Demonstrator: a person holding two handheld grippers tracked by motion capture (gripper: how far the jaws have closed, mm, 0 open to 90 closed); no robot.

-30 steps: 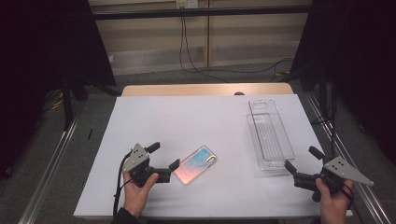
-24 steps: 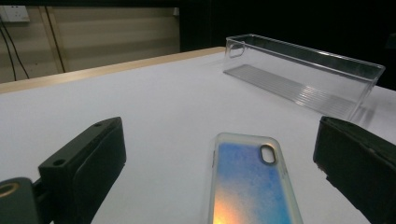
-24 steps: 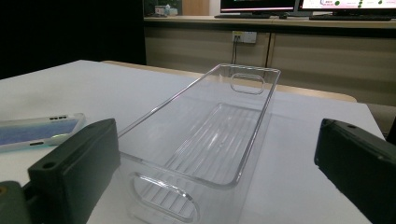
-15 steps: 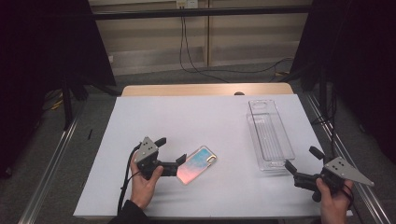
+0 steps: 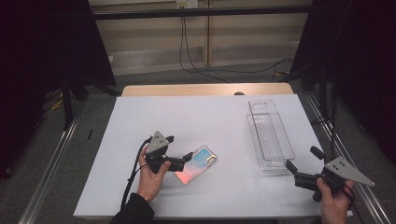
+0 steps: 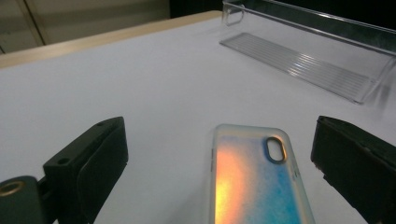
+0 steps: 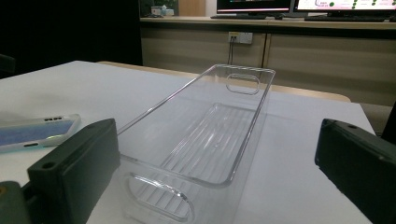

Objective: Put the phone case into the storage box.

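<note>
Since a second ago the left gripper (image 5: 186, 160) has slid rightward across the table (image 5: 140, 116) up to the phone case (image 5: 196, 164). Its jaws have just been closing a little, yet stand apart, released, with the case's near end between them and untouched. The case lies flat near the front edge, bare table all around. The right gripper (image 5: 301, 164) is unclenched, facing the clear bin's (image 5: 270, 136) near end, close to the table's right edge.
</note>
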